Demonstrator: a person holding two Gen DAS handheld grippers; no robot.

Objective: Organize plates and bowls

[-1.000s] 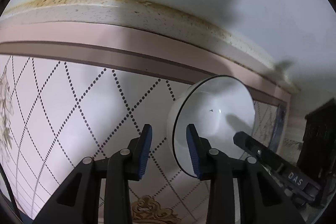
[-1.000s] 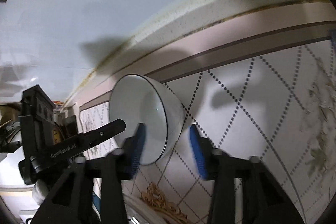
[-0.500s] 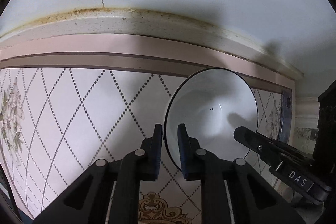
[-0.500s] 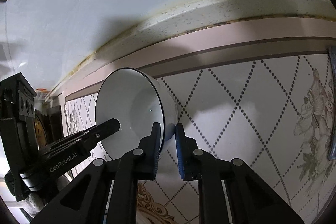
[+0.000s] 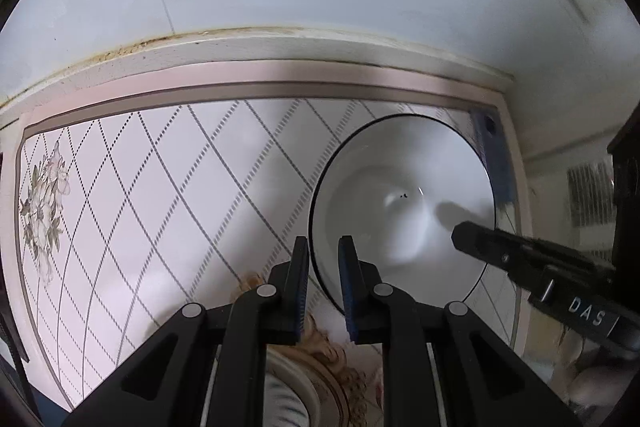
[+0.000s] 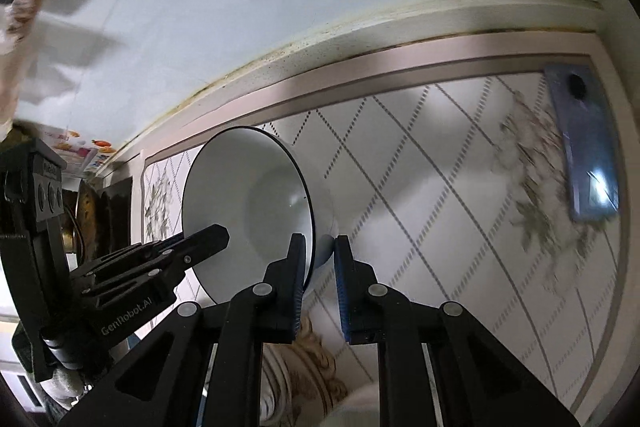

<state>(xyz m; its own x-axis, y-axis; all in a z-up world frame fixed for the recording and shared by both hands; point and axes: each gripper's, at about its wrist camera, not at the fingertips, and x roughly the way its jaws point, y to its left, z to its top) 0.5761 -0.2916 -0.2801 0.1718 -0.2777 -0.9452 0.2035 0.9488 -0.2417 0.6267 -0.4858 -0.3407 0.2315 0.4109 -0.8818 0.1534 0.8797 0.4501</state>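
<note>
Nearest, both tools clamp one white bowl (image 5: 400,203) by its dark rim: the left tool (image 5: 323,279) on one edge, the right tool (image 6: 316,279) on the opposite edge. Beyond, the bowl hangs tilted above the diamond-patterned bench (image 5: 160,187), a blue phone (image 6: 584,143) lying farther off.

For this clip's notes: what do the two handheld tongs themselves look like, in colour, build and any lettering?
Both are matte black plastic with angular, cut-out arms and silver round pivot pins. The left tongs and right tongs each end in blue ribbed pads. In the left view, the right one's side reads "DAS" in white; in the right view, the left one's side reads "GenRobot.AI". No sleeves or cables are clearly visible.
</note>
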